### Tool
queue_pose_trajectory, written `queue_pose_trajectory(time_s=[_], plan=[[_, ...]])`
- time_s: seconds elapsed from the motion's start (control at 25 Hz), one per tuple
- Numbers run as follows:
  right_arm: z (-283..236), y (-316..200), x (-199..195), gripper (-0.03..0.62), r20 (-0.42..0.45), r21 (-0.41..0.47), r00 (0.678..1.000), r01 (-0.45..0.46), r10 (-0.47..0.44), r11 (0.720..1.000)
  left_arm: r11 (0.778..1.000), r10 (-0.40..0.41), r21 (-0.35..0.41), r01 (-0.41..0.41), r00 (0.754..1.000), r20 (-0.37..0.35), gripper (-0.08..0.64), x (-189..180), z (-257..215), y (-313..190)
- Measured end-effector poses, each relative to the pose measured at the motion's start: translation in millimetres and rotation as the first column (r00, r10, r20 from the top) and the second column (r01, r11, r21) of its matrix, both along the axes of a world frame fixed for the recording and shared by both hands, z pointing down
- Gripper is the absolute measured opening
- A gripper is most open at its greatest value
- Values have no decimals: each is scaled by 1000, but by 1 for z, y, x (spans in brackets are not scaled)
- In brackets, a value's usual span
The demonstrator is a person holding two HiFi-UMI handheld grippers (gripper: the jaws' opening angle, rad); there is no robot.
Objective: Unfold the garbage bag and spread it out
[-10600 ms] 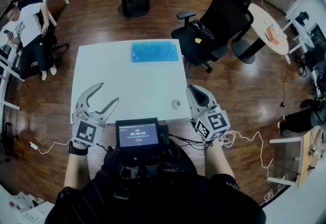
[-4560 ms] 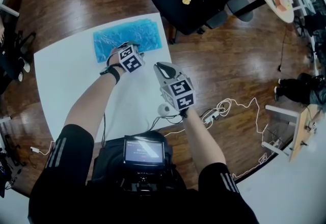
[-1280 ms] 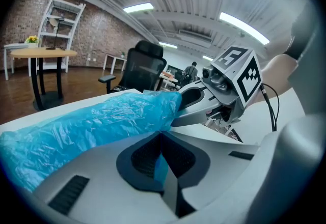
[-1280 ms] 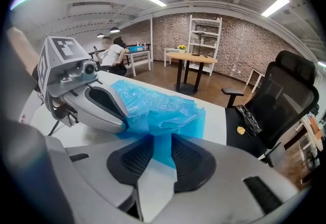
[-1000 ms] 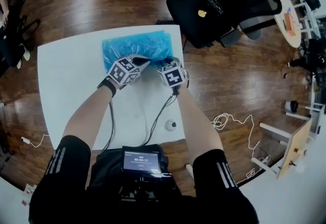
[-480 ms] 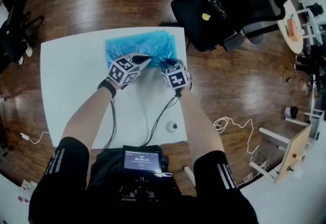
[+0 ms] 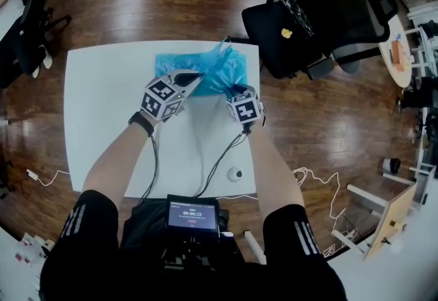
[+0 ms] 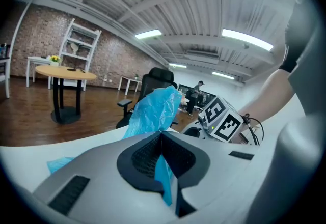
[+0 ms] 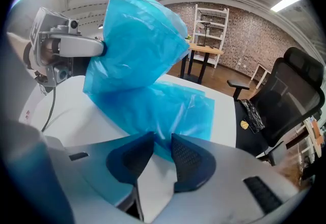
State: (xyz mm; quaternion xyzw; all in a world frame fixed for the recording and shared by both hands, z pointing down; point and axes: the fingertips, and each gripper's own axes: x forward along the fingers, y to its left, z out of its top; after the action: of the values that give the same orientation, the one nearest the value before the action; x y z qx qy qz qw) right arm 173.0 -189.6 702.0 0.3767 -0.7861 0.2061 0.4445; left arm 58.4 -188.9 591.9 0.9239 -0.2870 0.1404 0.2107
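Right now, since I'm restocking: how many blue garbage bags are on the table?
1. The blue garbage bag lies at the white table's far edge, a flap raised by the shut left gripper, right gripper at its near edge. Another folded inside could be hidden.

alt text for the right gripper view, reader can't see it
A blue garbage bag lies on a white table, its near edge reaching into the gap between the parted jaws of the right gripper. At upper left the left gripper pinches one layer of the bag and holds it raised above the rest. A black office chair stands at right.
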Motion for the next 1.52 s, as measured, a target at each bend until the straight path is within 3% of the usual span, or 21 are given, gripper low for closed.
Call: queue_pose_trajectory(time_s=[0.32, 0.68, 1.16, 1.52], plan=[[0, -1, 2, 146, -33, 17, 999, 32, -32, 999, 988, -147, 54, 148, 989, -15, 0, -58, -29, -5], [0, -1, 2, 146, -46, 23, 998, 41, -40, 999, 946, -312, 80, 314, 950, -33, 0, -128, -48, -2], [-1, -1, 3, 146, -65, 33, 997, 35, -32, 999, 852, -519, 73, 519, 854, -18, 0, -228, -44, 13], [0, -1, 1, 145, -62, 35, 998, 24, -22, 999, 789, -614, 51, 612, 788, 36, 0, -285, -22, 31]])
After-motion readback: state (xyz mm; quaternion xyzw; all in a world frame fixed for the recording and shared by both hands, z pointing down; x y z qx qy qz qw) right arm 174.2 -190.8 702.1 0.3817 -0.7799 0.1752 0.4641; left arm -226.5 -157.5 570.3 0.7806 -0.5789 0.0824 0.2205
